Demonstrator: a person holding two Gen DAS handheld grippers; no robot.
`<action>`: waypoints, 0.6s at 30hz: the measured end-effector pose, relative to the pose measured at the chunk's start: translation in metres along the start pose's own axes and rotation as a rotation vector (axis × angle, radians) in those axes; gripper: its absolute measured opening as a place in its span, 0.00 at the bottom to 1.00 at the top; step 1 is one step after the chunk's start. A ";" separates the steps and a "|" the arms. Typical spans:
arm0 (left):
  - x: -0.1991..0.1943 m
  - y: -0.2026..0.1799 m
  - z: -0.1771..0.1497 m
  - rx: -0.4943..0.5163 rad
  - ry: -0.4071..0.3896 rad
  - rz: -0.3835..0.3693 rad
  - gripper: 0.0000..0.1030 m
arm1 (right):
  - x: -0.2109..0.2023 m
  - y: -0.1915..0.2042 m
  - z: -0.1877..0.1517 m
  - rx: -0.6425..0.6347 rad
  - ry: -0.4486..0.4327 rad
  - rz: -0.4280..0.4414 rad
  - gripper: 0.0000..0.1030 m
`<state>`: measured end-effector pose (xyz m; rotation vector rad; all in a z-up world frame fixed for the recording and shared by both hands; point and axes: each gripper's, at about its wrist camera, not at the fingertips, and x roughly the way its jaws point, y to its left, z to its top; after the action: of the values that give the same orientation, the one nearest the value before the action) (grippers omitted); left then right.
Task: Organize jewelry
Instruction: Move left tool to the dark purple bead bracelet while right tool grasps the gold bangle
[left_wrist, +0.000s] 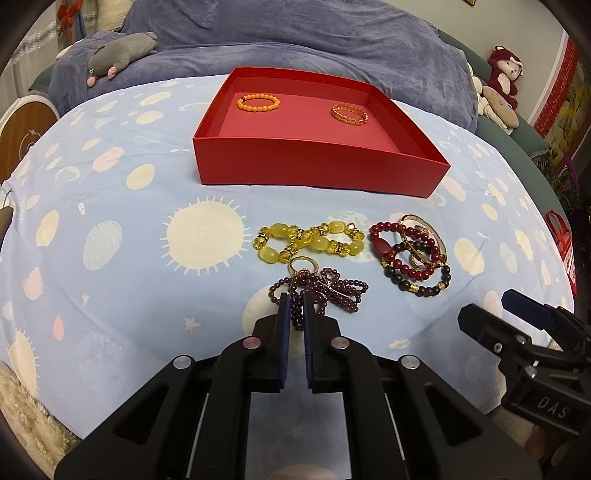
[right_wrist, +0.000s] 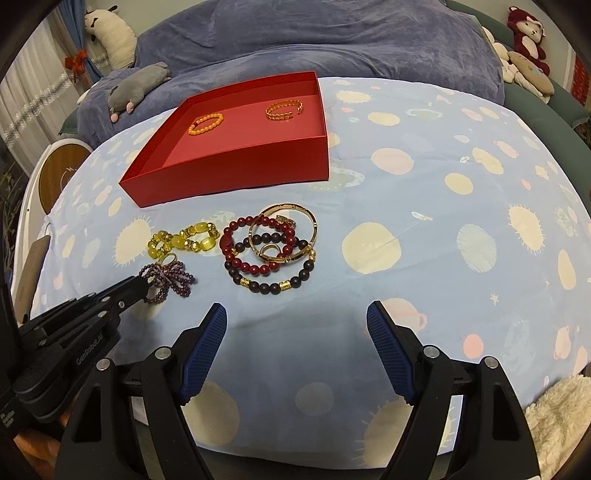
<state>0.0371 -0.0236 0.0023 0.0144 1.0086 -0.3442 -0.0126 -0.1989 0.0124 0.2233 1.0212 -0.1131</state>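
Left wrist view puts my left gripper (left_wrist: 295, 306) directly on the garnet bead strand (left_wrist: 321, 295), its blue ribbed pads nearly together and pinching a loop of the small dark purple beads at the strand's near edge; the rest fans away from the jaws in bow-like loops lying left to right on the planet-print sheet (left_wrist: 110, 206). A gold ring (left_wrist: 302, 264) touches the strand's far side, so I judge a lift may drag it. Just beyond lies the yellow bracelet (left_wrist: 308, 240) of glossy chunky stones, twisted into a figure eight. To the right, a tangled pile of red and dark round beads with a gold bangle (left_wrist: 413, 251). The red box (left_wrist: 314, 166) sits straight ahead beyond them, matte card, holding an orange bead bracelet (left_wrist: 258, 102) and a gold chain bracelet (left_wrist: 349, 114). My right gripper (right_wrist: 297, 343) hangs spread wide, empty, near the pile.
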 end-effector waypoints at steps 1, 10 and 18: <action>0.001 0.001 -0.001 -0.003 0.003 0.000 0.06 | 0.003 0.000 0.003 0.003 -0.001 0.000 0.73; 0.007 0.005 -0.004 -0.010 0.016 0.003 0.07 | 0.032 0.009 0.028 -0.014 -0.004 -0.016 0.73; 0.011 0.006 -0.004 -0.015 0.019 0.000 0.07 | 0.054 0.010 0.044 -0.020 0.009 -0.029 0.73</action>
<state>0.0403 -0.0197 -0.0098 0.0041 1.0296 -0.3374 0.0538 -0.1988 -0.0105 0.1909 1.0347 -0.1282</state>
